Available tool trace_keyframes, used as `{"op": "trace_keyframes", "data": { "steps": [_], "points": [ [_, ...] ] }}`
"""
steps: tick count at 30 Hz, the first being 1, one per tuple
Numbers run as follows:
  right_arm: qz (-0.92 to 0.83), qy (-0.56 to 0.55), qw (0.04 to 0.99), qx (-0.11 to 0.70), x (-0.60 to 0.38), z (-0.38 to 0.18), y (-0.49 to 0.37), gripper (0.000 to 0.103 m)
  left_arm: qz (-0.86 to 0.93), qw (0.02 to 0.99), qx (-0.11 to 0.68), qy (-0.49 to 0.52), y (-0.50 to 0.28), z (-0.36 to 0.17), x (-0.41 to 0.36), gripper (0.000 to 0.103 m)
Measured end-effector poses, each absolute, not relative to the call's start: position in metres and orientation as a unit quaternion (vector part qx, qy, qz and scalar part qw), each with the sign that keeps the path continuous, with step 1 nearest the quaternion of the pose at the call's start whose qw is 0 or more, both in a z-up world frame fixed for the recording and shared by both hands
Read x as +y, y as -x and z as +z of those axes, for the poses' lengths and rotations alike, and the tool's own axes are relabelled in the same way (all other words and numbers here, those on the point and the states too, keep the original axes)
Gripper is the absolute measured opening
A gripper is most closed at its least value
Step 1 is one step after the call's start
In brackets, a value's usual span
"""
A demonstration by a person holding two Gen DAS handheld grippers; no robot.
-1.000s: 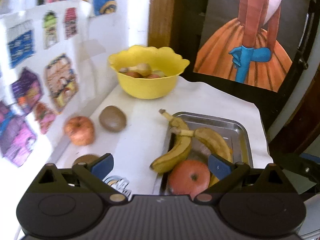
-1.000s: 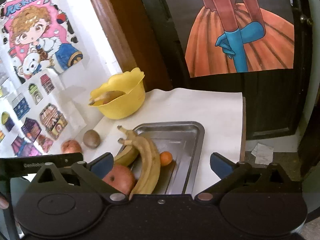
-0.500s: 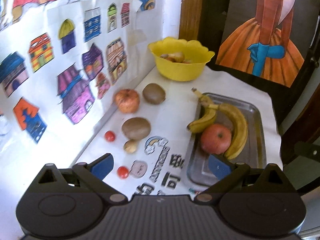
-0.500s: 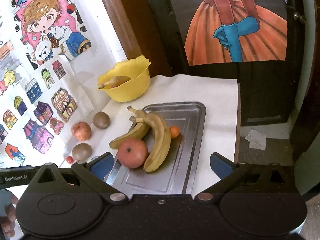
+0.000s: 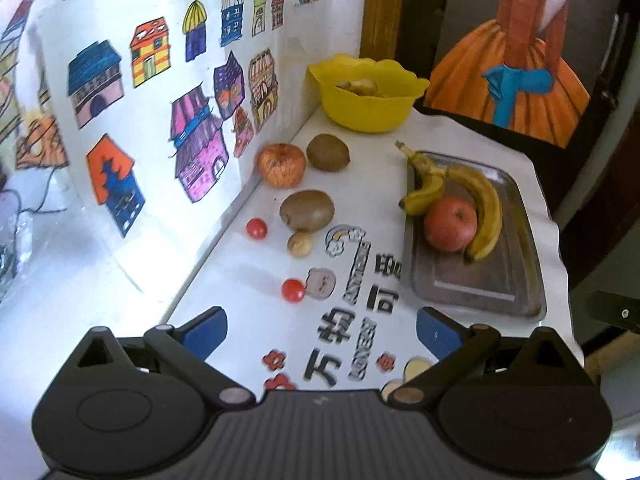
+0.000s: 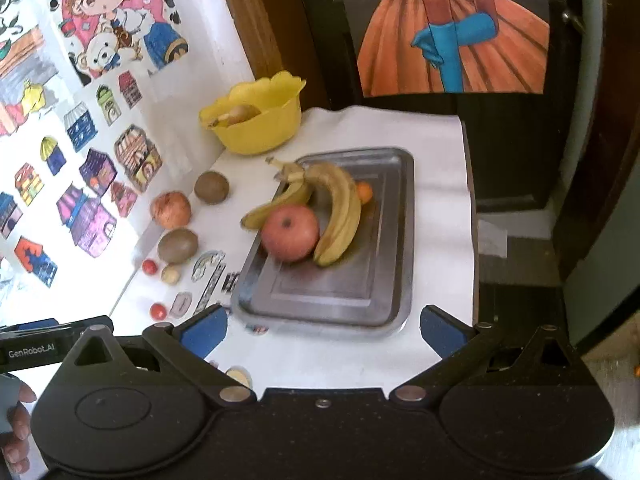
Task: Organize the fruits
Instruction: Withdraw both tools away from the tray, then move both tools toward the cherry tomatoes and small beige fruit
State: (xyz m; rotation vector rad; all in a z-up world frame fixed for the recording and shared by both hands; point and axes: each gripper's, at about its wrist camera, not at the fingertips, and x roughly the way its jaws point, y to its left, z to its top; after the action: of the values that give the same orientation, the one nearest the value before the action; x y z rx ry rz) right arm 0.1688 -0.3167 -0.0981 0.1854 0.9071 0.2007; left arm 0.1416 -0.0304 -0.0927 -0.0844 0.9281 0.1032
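A metal tray (image 5: 476, 292) (image 6: 340, 300) on the white table holds two bananas (image 5: 486, 208) (image 6: 340, 212), a red apple (image 5: 451, 229) (image 6: 290, 232) and a small orange fruit (image 6: 364, 192). Left of the tray lie a second apple (image 5: 281, 165) (image 6: 171, 209), two kiwis (image 5: 307, 210) (image 5: 328, 152), two cherry tomatoes (image 5: 256, 228) (image 5: 293, 290) and a small tan fruit (image 5: 299, 243). A yellow bowl (image 5: 366, 114) (image 6: 260, 132) with fruit stands at the back. My left gripper (image 5: 322, 326) is open above the table's near end. My right gripper (image 6: 324, 326) is open over the tray's near edge. Both are empty.
A wall with coloured house drawings (image 5: 160, 100) runs along the table's left side. A dark door with a dress picture (image 5: 516, 60) stands behind. The table's right edge (image 6: 472, 240) drops to the floor. A hand (image 6: 14, 420) holds the left gripper's body at lower left.
Both grippers have pulled back and risen, so more of the table shows. The small fruits left of the tray came into the left wrist view. No fruit has moved.
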Motion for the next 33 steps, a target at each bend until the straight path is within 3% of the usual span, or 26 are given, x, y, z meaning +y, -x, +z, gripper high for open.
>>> {"op": "trace_keyframes", "data": {
  "steps": [17,33],
  "points": [
    [0.082,-0.093,0.878,0.462,-0.268,-0.092,-0.091,0.102,0.012,0.891,0.453,-0.001,-0.102,-0.087,0.007,0.103],
    [0.164,-0.086,0.859,0.477,-0.28,-0.091,-0.119,0.102,0.053,0.879,0.474,0.013,-0.122,-0.09,-0.022,0.103]
  ]
}}
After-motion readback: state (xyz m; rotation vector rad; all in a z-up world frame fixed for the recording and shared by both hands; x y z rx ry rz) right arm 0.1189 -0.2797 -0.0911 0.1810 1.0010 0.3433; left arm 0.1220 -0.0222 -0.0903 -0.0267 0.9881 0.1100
